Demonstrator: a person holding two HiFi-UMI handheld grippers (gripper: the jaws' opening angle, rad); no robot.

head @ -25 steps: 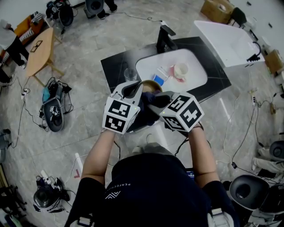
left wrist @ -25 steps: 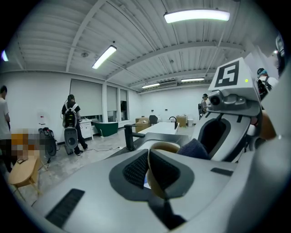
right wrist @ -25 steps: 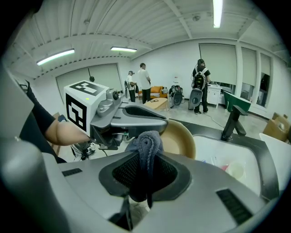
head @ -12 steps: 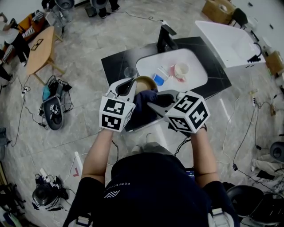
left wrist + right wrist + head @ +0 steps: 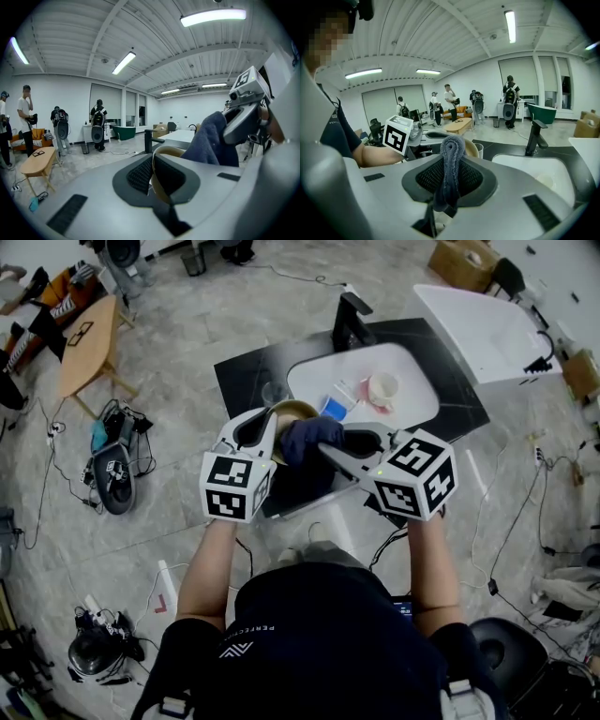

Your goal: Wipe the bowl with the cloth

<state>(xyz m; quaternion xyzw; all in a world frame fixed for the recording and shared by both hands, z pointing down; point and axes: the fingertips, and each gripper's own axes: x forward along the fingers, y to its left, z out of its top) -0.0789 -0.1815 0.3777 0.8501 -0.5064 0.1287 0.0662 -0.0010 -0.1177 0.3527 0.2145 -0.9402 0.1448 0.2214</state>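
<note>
Two hand-held grippers were counted: the left hand-held gripper (image 5: 157,174) and the right hand-held gripper (image 5: 446,180). There was one bowl (image 5: 296,409) and one cloth (image 5: 310,438). On the dark surface (image 5: 242,379) at twelve o'clock stood one glass (image 5: 273,392), one white cup (image 5: 382,388), one blue block (image 5: 334,409) and one black faucet (image 5: 349,321). One wooden table (image 5: 82,348) stood at ten o'clock.

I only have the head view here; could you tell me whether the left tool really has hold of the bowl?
Observer: Yes. The left gripper view shows the left tool shut on the bowl at its rim, one jaw inside and one outside.
Operator: Thank you. Is the cloth held securely too?
Observer: The right gripper view shows the right tool shut on the cloth, with its bunched end standing up past the jaws.
</note>
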